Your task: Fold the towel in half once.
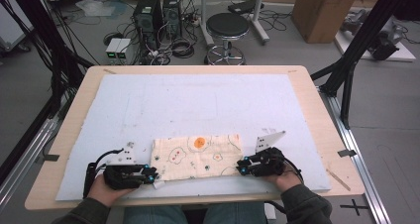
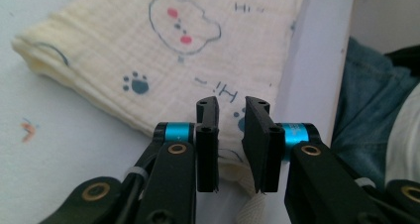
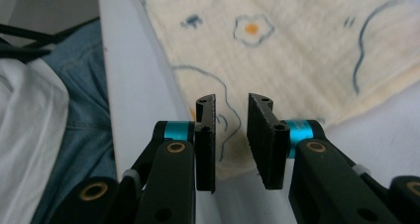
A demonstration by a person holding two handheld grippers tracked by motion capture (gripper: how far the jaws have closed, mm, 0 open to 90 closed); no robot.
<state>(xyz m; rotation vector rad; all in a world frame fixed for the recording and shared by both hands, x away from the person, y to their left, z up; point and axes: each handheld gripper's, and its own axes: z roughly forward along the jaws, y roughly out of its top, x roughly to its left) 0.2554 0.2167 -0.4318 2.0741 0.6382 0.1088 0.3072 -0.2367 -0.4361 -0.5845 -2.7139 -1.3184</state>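
Table [image 1: 317, 115] with pale blue mat [image 1: 148, 100]. Folded cream cloth [image 1: 198, 156], printed with paw marks and eggs. Left tongs [image 1: 154, 175] and right tongs [image 1: 239, 166]: narrowly parted at its near corners, gripping nothing.

bare mat [image 1: 198, 100] beyond cloth [image 1: 198, 157], unobstructed

text: "Hi" printed twice | on: cream cloth [image 2: 148, 60]; beside paw prints
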